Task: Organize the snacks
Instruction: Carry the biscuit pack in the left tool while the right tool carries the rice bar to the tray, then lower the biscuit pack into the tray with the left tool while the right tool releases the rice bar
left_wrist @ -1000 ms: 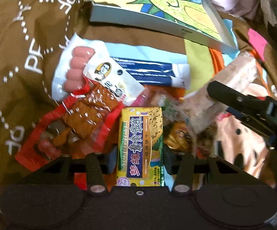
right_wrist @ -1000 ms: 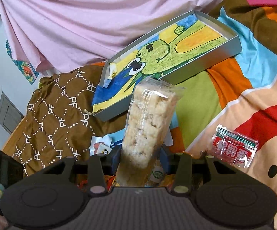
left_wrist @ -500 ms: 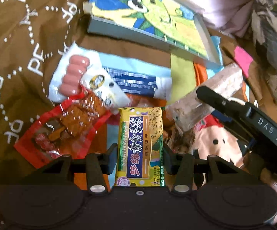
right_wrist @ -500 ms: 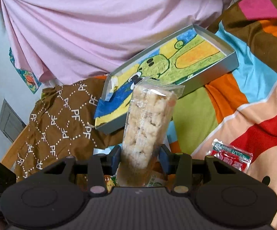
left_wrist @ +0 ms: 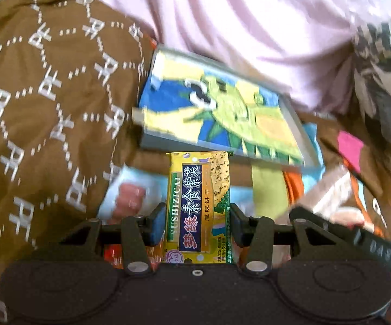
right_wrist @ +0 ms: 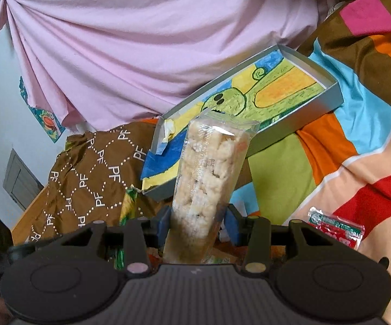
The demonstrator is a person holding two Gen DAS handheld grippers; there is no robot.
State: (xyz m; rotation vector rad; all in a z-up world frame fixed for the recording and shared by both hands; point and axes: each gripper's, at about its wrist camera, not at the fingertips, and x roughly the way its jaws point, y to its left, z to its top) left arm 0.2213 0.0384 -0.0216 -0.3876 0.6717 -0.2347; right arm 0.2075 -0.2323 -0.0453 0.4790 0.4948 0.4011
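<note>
Left gripper [left_wrist: 198,223] is clenched on the yellow rectangular cracker packet with the dark blue label [left_wrist: 199,205], blue pads pressed against both long sides, packet standing upright between the fingers and lifted clear of the bedding. Right behind its top edge sits the shallow grey cardboard box lined with a green, yellow and blue crayon drawing [left_wrist: 219,113], resting on the bed against the pink draped cloth [left_wrist: 249,27]. Off to the left, the brown quilted fabric printed with white letters [left_wrist: 46,94]; low beside the left finger, a white wrapper showing pink sausages [left_wrist: 130,197], blurred, so hard to read more.

Right gripper [right_wrist: 198,226] grasps the clear plastic sleeve of pale puffed-rice cake [right_wrist: 209,181], gripped near its lower end, its sealed top tilting up in front of the box's near wall. On the colourful striped bedsheet [right_wrist: 330,149], toward the right edge, lies a small red-and-green sachet [right_wrist: 336,228], well apart from the sleeve
</note>
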